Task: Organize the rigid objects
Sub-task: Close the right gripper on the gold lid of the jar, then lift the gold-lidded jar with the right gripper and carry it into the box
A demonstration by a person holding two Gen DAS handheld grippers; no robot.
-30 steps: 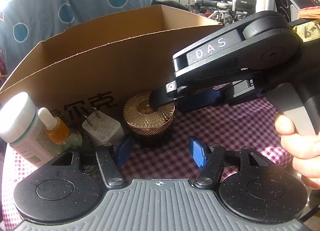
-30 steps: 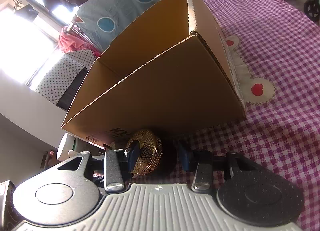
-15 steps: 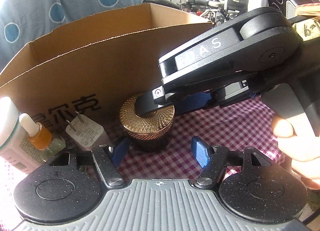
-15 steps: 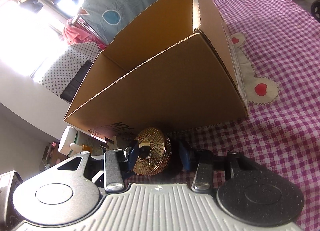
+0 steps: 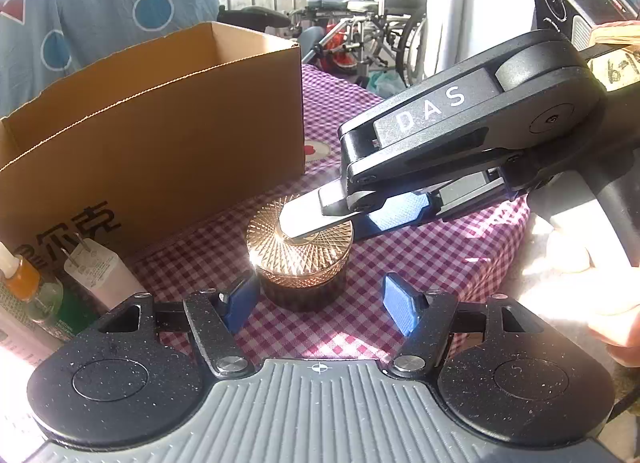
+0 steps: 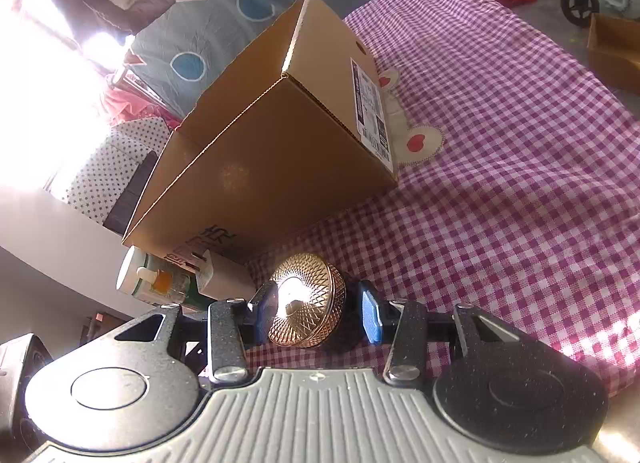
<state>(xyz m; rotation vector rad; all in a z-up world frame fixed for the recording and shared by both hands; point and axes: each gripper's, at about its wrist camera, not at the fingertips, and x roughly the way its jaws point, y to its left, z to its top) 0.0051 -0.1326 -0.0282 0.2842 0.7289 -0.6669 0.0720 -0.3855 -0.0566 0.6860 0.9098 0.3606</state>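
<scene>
A dark round jar with a gold faceted lid (image 5: 301,254) stands on the purple checked cloth in front of an open cardboard box (image 5: 160,143). My right gripper (image 6: 316,313) is open around the jar (image 6: 306,313): one finger lies over the lid and its blue pad sits beside it, as the left wrist view shows (image 5: 332,215). I cannot tell if the pads touch the jar. My left gripper (image 5: 320,303) is open just in front of the jar, its blue pads to either side and apart from it.
A white plug adapter (image 5: 96,275), a small orange-capped bottle (image 5: 24,283) and a white-lidded bottle (image 6: 138,279) stand left of the jar against the box (image 6: 280,151). Wheelchairs (image 5: 372,23) stand beyond the table's far edge. Checked cloth (image 6: 500,183) spreads right of the box.
The jar now stands farther out from the box front, with the right gripper still around it. The left view has shifted right, so the bottles sit at its left edge.
</scene>
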